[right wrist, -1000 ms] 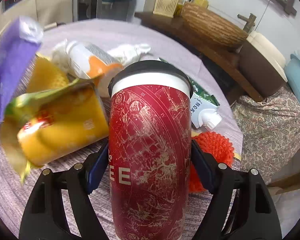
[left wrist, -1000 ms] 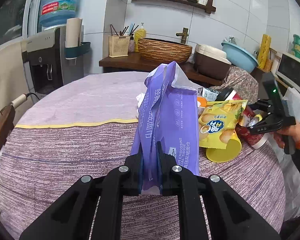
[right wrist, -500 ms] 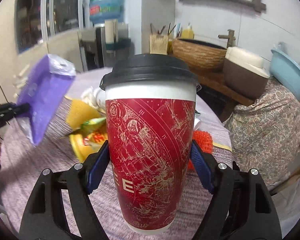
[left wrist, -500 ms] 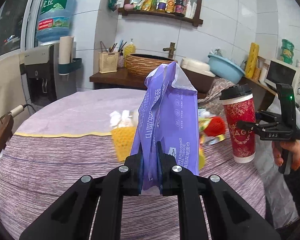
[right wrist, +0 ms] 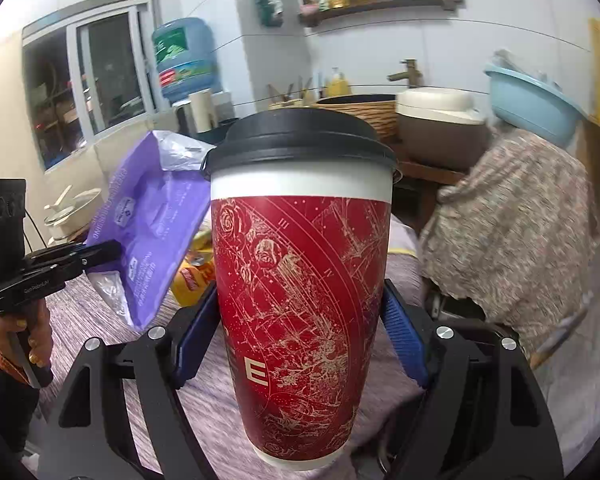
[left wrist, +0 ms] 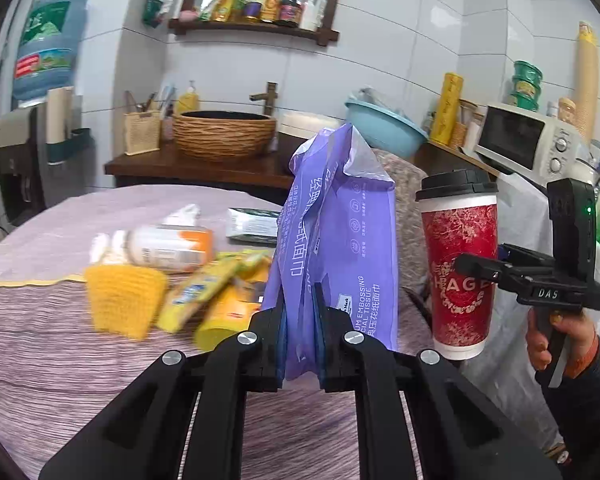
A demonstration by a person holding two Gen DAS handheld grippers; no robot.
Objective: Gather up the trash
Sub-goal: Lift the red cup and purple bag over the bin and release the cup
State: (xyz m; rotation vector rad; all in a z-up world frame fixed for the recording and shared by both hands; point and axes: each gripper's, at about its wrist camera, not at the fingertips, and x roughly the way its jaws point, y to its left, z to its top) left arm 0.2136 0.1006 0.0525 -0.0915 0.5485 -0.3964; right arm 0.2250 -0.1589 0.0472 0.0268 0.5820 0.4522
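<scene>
My left gripper (left wrist: 299,320) is shut on a purple tissue wrapper (left wrist: 336,240) and holds it upright above the round table (left wrist: 40,344); the wrapper also shows in the right wrist view (right wrist: 148,220). My right gripper (right wrist: 300,320) is shut on a red paper coffee cup with a black lid (right wrist: 300,272), held in the air off the table's right side; the cup also shows in the left wrist view (left wrist: 458,264). More trash lies on the table: a yellow cup (left wrist: 124,304), a yellow snack bag (left wrist: 204,292), a white and orange bottle (left wrist: 168,248).
A green and white packet (left wrist: 252,222) lies farther back. A counter behind holds a woven basket (left wrist: 224,132), a blue basin (left wrist: 384,128) and a microwave (left wrist: 528,140). A water dispenser (left wrist: 44,64) stands at the left. A floral cloth (right wrist: 508,208) covers something at the right.
Both grippers have lifted with their loads and swung to the right. The red cup has gone from among the trash on the table up into the air.
</scene>
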